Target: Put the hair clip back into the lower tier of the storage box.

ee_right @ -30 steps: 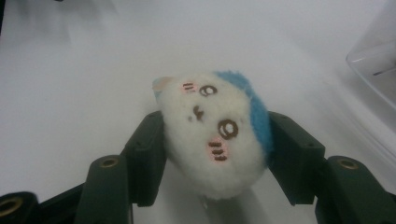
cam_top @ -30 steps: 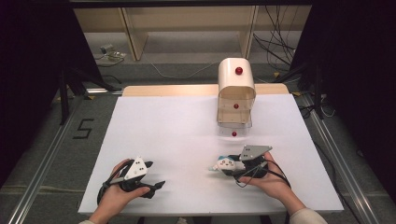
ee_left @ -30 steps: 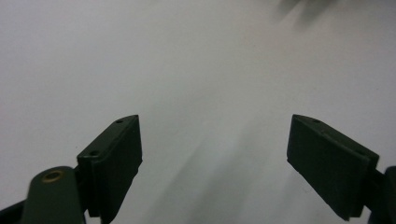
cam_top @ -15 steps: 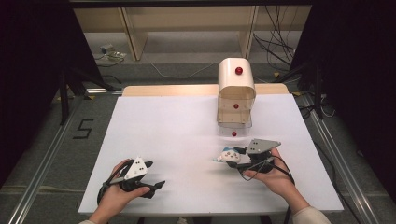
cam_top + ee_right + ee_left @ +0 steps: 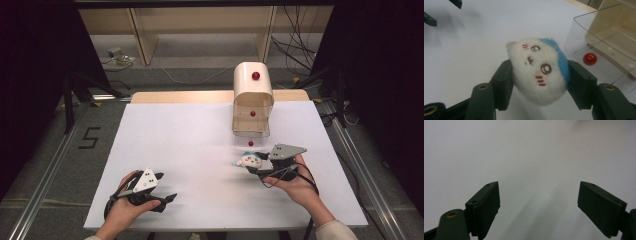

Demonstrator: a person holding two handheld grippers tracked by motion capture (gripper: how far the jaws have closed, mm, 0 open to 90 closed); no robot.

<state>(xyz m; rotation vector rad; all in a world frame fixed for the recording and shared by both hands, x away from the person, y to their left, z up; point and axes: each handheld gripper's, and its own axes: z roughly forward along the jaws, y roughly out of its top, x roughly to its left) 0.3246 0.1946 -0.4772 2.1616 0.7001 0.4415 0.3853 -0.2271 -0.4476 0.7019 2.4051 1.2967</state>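
plush toy (image 5: 539, 71) between right tongs (image 5: 539, 82) (underside hidden by pads)

Lab: white test table (image 5: 190, 150) (floor cables (image 5: 300, 50))

My right gripper (image 5: 248, 164), held at about five o'clock, is clamped on the plush toy (image 5: 539, 72) and pointing toward nine, while my left gripper (image 5: 167, 192) at seven o'clock rests low with jaws spread wide.

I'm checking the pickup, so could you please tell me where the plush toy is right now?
The plush toy sits clamped in the right gripper, above the table's right half, just in front of the cream cabinet.
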